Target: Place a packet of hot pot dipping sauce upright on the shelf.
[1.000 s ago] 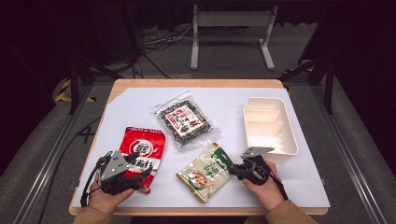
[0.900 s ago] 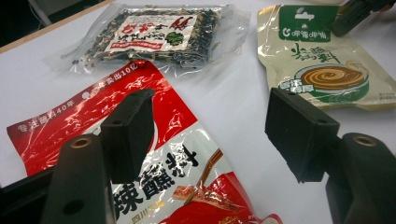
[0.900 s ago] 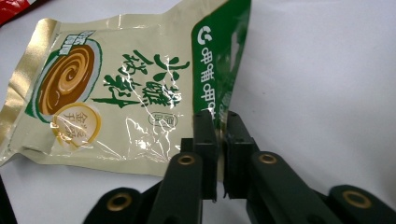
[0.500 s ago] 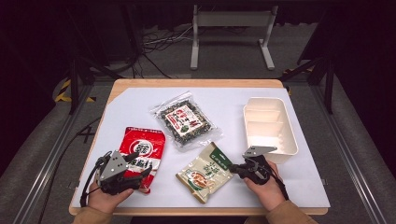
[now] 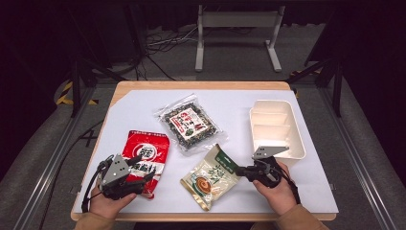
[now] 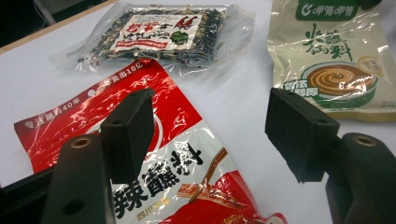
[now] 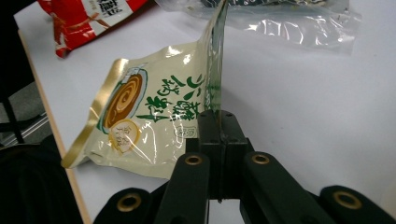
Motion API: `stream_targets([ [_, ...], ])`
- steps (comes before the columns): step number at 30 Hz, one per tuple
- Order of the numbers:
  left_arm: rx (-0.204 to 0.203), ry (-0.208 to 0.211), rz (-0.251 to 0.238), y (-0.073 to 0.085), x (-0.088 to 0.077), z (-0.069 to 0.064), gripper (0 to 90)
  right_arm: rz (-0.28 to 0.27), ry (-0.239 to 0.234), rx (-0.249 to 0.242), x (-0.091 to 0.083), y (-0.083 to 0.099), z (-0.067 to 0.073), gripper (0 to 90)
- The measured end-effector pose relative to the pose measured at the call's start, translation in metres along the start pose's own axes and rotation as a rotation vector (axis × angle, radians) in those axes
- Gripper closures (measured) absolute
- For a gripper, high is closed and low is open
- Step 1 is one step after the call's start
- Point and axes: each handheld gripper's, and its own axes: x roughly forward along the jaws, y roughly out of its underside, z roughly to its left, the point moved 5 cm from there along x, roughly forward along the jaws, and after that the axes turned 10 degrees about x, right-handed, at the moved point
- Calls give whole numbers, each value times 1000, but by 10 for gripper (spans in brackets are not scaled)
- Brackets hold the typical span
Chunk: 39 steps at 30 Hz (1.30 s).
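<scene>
The left gripper (image 5: 136,175) rests at the table's near left corner, its jaws spread wide and holding nothing; the glossy red foil snack packet (image 5: 145,158) lies flat directly beneath and ahead of them. Farther ahead and to its right lies the clear plastic bag of dark mixed seeds (image 5: 187,123). The right gripper (image 5: 239,170) has just been closing its jaws, which now pinch the top edge of the cream and green glossy pouch (image 5: 212,175), whose body lies to the gripper's left with that edge raised. Just beyond the right gripper stands the cream plastic compartment tray (image 5: 294,139) on the white table mat (image 5: 139,110).
</scene>
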Motion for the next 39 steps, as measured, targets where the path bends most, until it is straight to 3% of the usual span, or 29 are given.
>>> stream_targets([
  [2,-3,-4,2,1,0,1,337,5,-30,-4,-5,-5,4,900],
  [10,-22,-12,-2,3,-1,5,337,-7,-71,-29,-21,-22,18,900],
  [29,-50,-32,-18,5,-5,12,334,-29,-56,-143,-52,-50,43,900],
  [34,-48,-33,-21,5,-6,12,334,-35,-68,-150,-57,-55,47,900],
  [39,-50,-32,-21,5,-6,12,334,-39,-45,-175,-62,-61,47,900],
])
